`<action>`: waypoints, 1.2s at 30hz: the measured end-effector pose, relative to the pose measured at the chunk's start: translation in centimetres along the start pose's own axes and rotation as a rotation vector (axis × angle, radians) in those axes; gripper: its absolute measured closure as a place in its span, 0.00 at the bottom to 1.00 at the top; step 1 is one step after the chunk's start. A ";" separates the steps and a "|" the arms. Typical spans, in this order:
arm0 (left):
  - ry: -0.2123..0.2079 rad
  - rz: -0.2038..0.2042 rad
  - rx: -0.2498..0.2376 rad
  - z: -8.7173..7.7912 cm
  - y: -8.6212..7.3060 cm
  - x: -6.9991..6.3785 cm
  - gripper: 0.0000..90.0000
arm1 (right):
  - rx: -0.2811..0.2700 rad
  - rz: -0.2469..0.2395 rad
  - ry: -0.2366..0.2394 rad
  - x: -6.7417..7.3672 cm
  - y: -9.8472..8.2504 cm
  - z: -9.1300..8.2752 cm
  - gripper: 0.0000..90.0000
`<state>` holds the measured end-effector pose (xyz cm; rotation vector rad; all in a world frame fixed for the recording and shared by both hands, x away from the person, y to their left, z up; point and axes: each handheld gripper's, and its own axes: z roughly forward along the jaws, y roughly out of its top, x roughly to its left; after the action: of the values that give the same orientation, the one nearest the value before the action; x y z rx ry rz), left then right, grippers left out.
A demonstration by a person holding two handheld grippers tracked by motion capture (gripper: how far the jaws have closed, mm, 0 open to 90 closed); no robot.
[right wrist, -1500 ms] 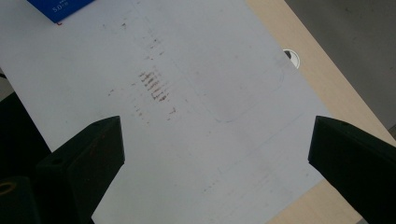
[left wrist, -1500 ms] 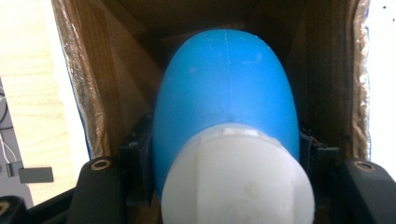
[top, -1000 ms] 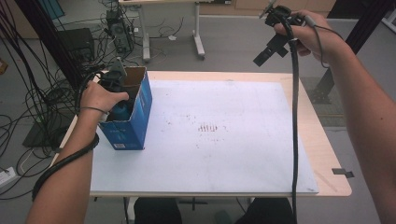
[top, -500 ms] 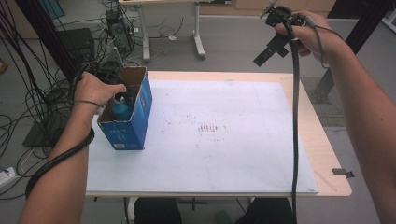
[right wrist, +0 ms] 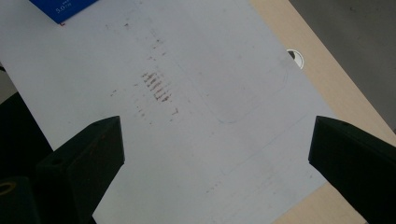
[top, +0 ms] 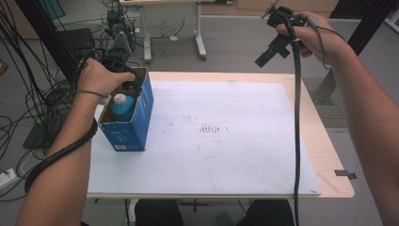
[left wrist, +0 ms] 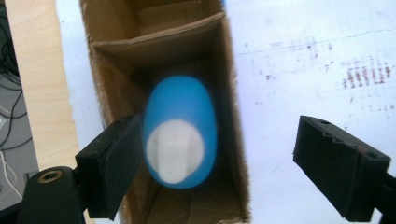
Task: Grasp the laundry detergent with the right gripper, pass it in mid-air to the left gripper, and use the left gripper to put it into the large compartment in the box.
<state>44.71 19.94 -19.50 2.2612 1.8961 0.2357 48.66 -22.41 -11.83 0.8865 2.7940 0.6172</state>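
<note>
A box (top: pixel 127 120) stood on the left part of the sheet (top: pixel 226 141) that covered most of the table (top: pixel 324 136), and a bottle (top: pixel 123 107) stood upright inside it, toward the box's near end. The left gripper (top: pixel 126 80) hung at the upper left of the frame, just above the far end of the box. The right gripper (top: pixel 269 52) was held at the upper right, well apart, beyond the table's far edge.
</note>
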 end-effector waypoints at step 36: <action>-0.110 0.193 -0.012 -0.1 4.8 -11.9 0.06 | 0.003 0.020 0.009 -0.4 -1.1 -0.2 0.04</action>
<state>47.17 7.42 -18.37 2.3972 1.6199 0.1449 48.34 -23.54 -12.09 0.9160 2.7978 0.6211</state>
